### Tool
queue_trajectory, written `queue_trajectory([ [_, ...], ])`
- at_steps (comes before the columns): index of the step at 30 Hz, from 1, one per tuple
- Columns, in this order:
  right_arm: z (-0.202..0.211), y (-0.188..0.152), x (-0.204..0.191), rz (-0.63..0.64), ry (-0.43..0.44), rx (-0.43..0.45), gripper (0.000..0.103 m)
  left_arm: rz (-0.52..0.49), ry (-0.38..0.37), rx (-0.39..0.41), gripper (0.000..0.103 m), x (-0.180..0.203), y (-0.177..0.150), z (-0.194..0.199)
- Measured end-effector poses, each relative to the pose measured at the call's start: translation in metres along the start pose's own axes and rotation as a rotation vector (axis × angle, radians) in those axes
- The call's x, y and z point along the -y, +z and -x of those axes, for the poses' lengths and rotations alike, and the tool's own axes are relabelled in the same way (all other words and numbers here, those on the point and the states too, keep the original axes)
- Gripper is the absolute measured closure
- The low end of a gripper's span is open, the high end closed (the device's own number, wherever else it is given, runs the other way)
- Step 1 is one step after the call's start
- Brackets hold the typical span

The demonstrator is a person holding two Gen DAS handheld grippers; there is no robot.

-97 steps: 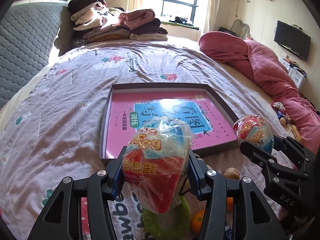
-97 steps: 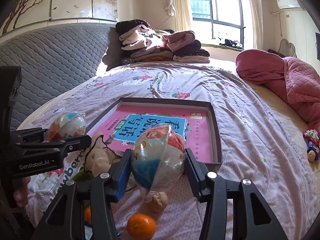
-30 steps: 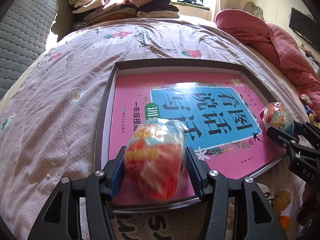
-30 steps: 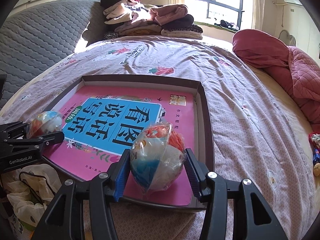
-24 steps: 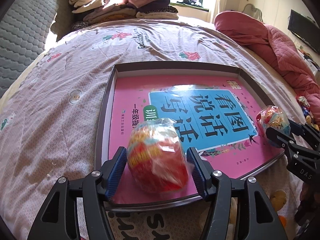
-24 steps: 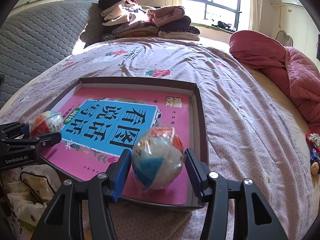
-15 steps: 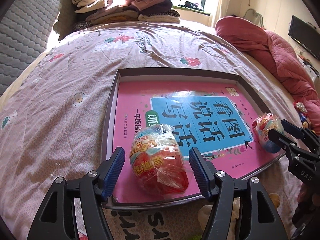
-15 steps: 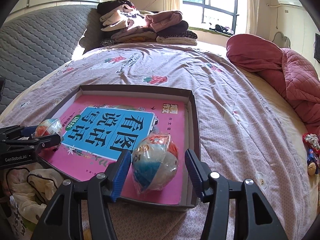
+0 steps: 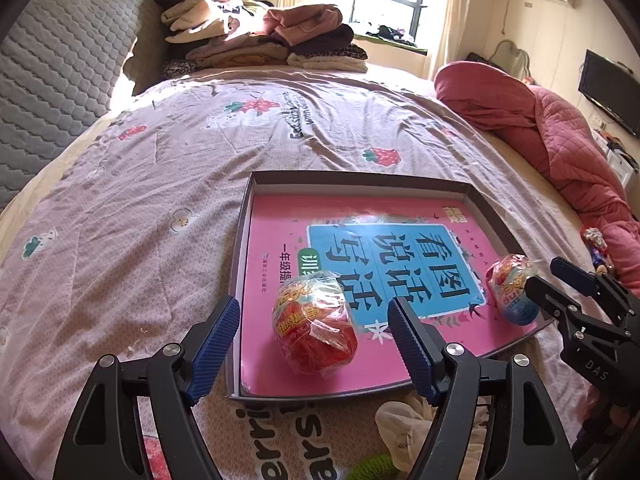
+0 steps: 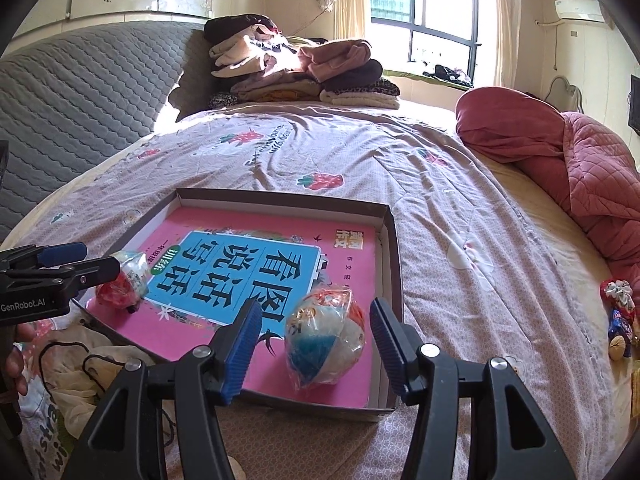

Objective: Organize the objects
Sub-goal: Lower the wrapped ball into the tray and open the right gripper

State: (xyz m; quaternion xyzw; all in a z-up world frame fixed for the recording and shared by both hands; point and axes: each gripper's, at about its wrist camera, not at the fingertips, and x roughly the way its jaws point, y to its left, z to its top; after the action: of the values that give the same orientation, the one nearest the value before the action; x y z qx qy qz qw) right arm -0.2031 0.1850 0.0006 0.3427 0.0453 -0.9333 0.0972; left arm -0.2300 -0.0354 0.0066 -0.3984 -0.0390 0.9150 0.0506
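I am looking down my left claw (image 9: 314, 322) at a wrapped toy egg (image 9: 314, 330): an egg-shaped capsule, mostly red with yellow lettering, under crinkled clear plastic. It is lying on the pink book (image 9: 352, 240) inside the shallow box (image 9: 240, 248), between my blue pads (image 9: 216, 336) but touching neither; the claw is standing wide apart and gripping nothing.

My right claw (image 10: 316, 342) is likewise spread wide and holding nothing. Between its fingers a second wrapped egg (image 10: 324, 338) is lying, this one white and blue with an orange-red top, its wrapper loose and shiny. It is sitting at the book's 5 o'clock corner in the right wrist view, just beside the box wall (image 10: 394, 264).

I am counting two eggs, one book, one box, two claws. In the left view the second egg is showing at 3 o'clock; in the right view the red egg is showing at 9 o'clock. The box is resting on the strawberry-print bedspread (image 9: 140, 184).
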Motion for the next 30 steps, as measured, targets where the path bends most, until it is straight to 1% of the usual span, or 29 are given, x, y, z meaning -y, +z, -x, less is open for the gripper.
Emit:
queue_trajectory([
  [7, 0.016, 0.004, -0.005, 0.002, 0.014, 0.031, 0.047, 0.014, 0.000, 0.030, 0.025, -0.002, -0.002, 0.023],
  [16, 0.050, 0.005, -0.015, 0.005, 0.041, 0.088, 0.047, 0.008, 0.007, 0.108, 0.025, 0.005, -0.008, 0.065],
  [21, 0.069, 0.003, -0.021, 0.007, 0.041, 0.121, 0.047, 0.004, -0.012, 0.119, 0.025, 0.009, -0.016, 0.082],
  [25, 0.085, -0.005, -0.029, 0.046, 0.013, 0.161, 0.047, -0.002, 0.004, 0.131, 0.025, 0.010, -0.028, 0.094],
  [30, 0.096, -0.018, -0.034, 0.057, 0.024, 0.163, 0.047, 0.010, -0.011, 0.114, 0.025, 0.005, -0.049, 0.102],
])
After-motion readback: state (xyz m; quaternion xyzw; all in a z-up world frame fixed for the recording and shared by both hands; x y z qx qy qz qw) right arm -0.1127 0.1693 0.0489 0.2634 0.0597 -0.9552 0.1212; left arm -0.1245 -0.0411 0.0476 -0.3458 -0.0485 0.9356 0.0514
